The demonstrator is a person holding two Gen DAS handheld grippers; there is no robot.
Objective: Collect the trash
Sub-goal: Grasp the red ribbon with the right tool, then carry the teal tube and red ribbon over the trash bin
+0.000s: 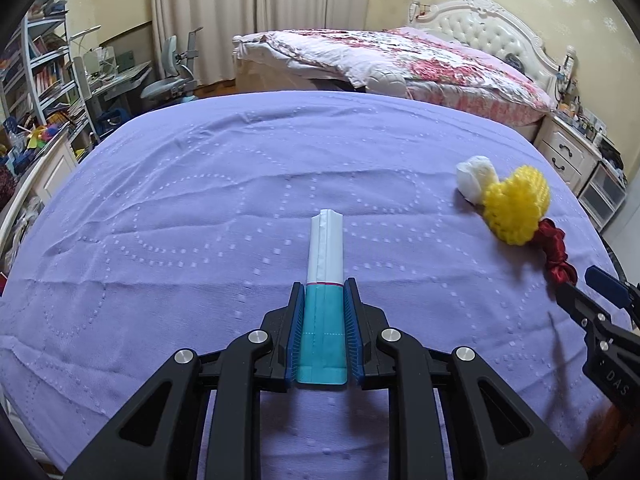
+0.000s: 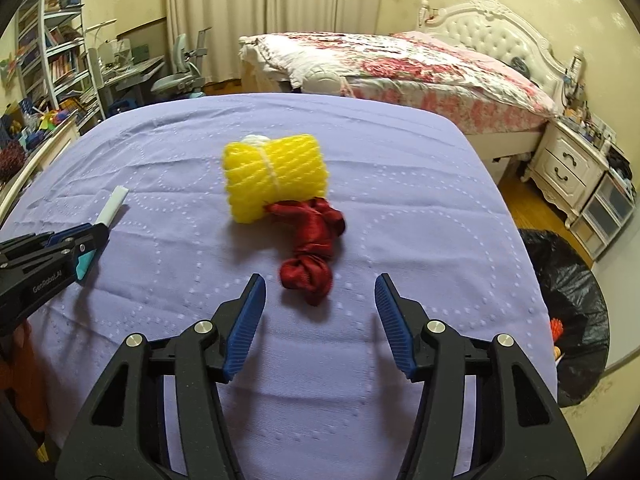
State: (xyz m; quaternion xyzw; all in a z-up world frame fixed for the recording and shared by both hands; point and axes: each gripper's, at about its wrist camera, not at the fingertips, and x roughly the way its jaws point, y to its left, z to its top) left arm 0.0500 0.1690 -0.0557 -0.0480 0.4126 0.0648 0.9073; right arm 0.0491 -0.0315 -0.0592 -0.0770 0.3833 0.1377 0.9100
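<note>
My left gripper [image 1: 324,320] is clamped on a stiff, light packet [image 1: 326,264]. My right gripper [image 2: 320,320] gapes before the soft red cloth [image 2: 310,248], mid-bench; I'd pinch its near knotted bunch.

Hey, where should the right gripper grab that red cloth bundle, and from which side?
Take the red cloth bundle at its bunched near end, coming straight ahead and down with the open right gripper. That knot lies clear on the purple cover, while the far end touches the yellow foam net.
</note>
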